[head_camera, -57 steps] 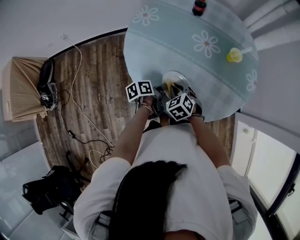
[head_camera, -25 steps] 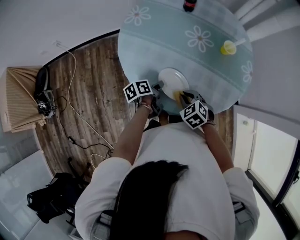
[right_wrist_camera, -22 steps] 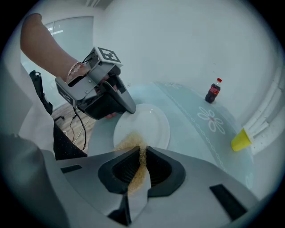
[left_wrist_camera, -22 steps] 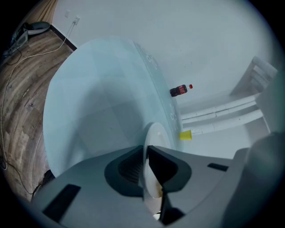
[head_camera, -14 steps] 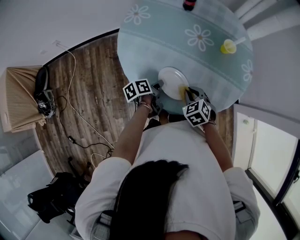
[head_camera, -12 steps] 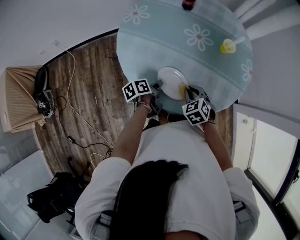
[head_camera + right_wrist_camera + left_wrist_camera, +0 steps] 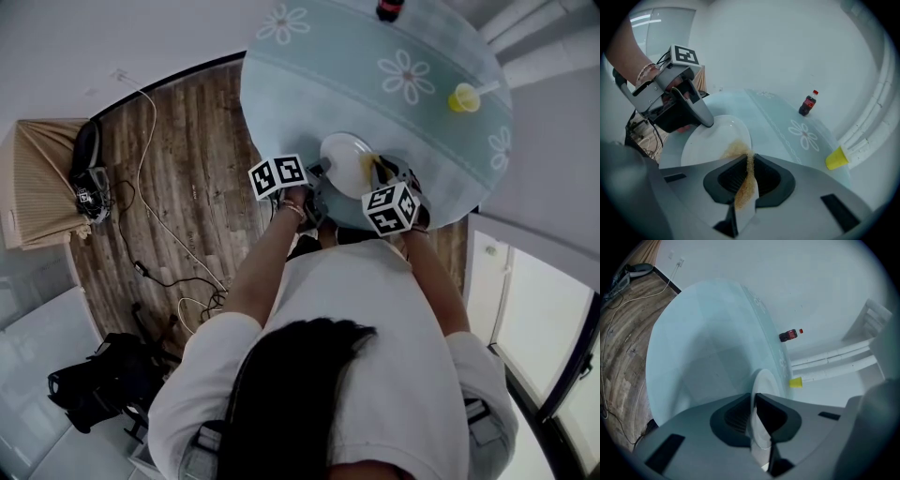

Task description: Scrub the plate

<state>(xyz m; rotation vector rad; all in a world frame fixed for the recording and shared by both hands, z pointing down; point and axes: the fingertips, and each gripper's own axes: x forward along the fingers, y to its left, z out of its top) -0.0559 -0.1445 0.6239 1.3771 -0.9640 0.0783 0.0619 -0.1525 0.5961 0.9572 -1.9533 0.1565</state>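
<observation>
- The plate (image 7: 343,161) lies flat on the table (image 7: 319,66), close to the table's edge nearest the person.
- The left gripper (image 7: 320,174) reaches in over that near edge of the table. In the left gripper view its jaws stand nearly together, pinched on the plate's rim and pinning it in place.
- The right gripper (image 7: 379,170) also comes in over the table's near edge, further toward the table's right side. Its jaws are almost closed on a thin tan scrub pad (image 7: 744,185).
- The pad's free end sticks out past the jaws and appears to lie on the plate's white face near its rim.
- A dark bottle (image 7: 390,9) stands at the table's far edge and a yellow cup (image 7: 462,97) toward the table's right side, both well apart from the work.
- Step in hand, as I judge it: the scrubbing itself, with one gripper bracing and the other rubbing.
- The visible face of the plate looks clean, so I cannot tell how much remains to be done.
- The next stroke calls for dragging the pad across the plate's face toward the table's left side. It needs light downward pressure, while the left grip stays firm so the plate does not slide off the table.
</observation>
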